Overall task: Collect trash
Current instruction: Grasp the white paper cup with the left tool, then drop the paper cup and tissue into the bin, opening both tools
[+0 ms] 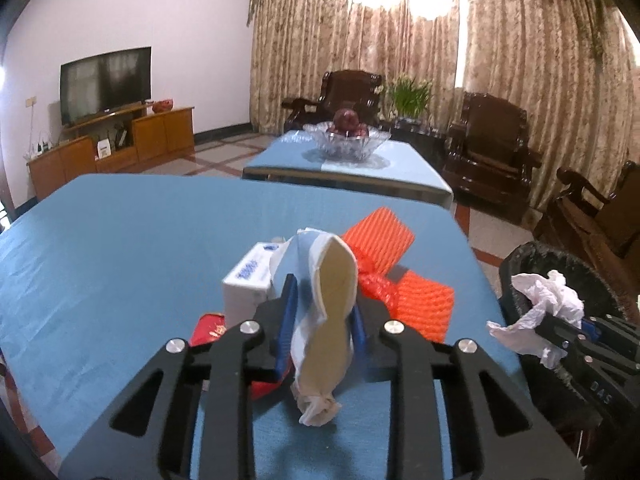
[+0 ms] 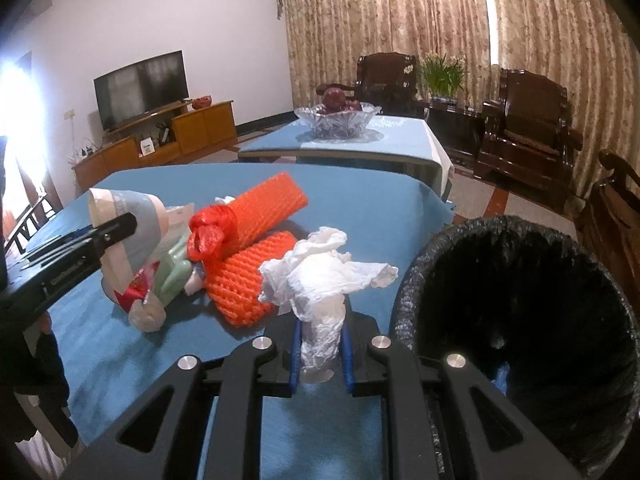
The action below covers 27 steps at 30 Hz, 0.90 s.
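Note:
My left gripper [image 1: 322, 300] is shut on a crushed paper cup [image 1: 332, 312], blue-and-white outside and beige inside, held above the blue tablecloth [image 1: 120, 248]. It shows at the left of the right wrist view [image 2: 128, 236]. My right gripper [image 2: 322, 340] is shut on a crumpled white tissue [image 2: 320, 280], at the table's right edge beside the black bin [image 2: 520, 320]. From the left wrist view the tissue [image 1: 540, 308] hangs in front of the bin [image 1: 560, 264]. Orange foam nets [image 2: 248, 280], a red plastic bag [image 2: 208, 236] and a white box [image 1: 248, 280] lie on the table.
A red packet [image 1: 208, 328] and a pale green item [image 2: 176, 276] lie by the pile. A second blue table with a glass fruit bowl [image 1: 346, 140] stands behind. Dark wooden armchairs [image 1: 492, 148] line the right; a TV cabinet [image 1: 112, 144] is at left.

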Motion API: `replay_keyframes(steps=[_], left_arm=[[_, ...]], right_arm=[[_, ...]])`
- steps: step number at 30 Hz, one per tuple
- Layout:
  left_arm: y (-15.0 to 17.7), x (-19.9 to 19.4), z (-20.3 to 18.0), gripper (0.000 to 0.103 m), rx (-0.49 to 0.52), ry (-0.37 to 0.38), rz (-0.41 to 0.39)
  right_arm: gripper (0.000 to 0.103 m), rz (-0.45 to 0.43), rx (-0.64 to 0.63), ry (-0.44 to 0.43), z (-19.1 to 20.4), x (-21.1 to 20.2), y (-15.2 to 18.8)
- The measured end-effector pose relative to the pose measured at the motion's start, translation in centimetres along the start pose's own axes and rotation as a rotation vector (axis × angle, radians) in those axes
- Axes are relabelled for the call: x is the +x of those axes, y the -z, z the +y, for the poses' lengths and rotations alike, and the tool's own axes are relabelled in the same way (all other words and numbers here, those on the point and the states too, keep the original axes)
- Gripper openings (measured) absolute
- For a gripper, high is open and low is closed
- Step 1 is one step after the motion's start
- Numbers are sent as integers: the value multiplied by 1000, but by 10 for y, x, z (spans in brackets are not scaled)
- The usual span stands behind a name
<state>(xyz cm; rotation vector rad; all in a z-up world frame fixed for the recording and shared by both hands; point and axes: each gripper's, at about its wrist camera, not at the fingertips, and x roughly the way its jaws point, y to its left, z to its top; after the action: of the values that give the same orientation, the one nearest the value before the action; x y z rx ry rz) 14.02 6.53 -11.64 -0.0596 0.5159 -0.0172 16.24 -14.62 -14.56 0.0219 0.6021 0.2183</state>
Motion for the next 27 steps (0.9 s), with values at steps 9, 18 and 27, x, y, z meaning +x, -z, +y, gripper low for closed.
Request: replay_keyframes(steps=[9, 18, 27], left_arm=[[-14, -23, -23, 20, 30, 54, -44], [-20, -29, -67, 19, 61, 146, -48], [-19, -21, -119, 19, 90, 248, -30]], right_arm=[[16, -73, 13, 10, -6, -30, -22], [16, -123, 44, 50, -28, -61, -36], [16, -137, 88, 151, -71, -85, -33]])
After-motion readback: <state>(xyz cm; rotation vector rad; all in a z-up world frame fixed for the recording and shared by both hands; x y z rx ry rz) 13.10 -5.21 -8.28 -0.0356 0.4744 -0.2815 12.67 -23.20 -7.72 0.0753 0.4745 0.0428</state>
